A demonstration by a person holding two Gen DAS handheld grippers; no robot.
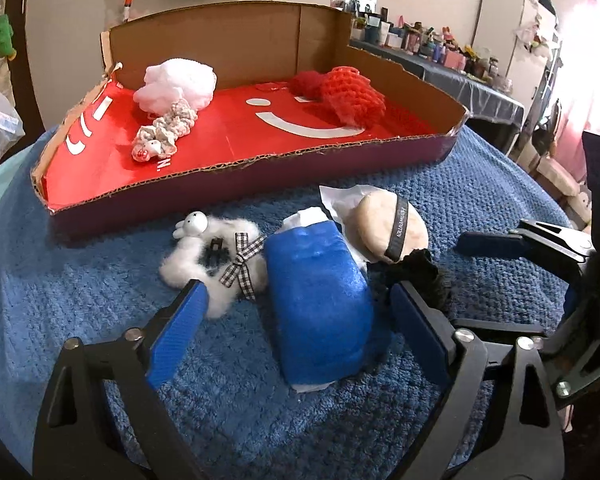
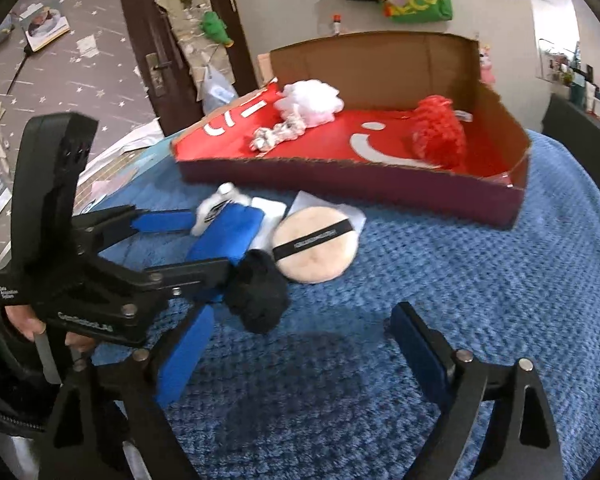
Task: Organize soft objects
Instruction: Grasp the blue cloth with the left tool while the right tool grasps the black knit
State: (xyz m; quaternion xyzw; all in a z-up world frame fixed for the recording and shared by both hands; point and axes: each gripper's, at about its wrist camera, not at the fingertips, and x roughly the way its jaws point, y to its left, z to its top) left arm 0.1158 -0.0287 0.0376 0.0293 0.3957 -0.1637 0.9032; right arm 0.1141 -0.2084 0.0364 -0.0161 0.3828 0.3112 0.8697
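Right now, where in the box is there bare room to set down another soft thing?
The red floor of the box is bare in the middle, between the white pouf with the scrunchie and the red mesh bundle. The front strip is free too. The left and right ends are crowded.

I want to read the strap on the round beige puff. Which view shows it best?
The right wrist view: the beige puff lies face-up and nearly whole. In the left wrist view the puff appears edge-on, partly hidden by the blue cloth.

Box [image 1: 240,168] behind pouch [image 1: 320,300]; puff [image 1: 380,228] right of pouch.
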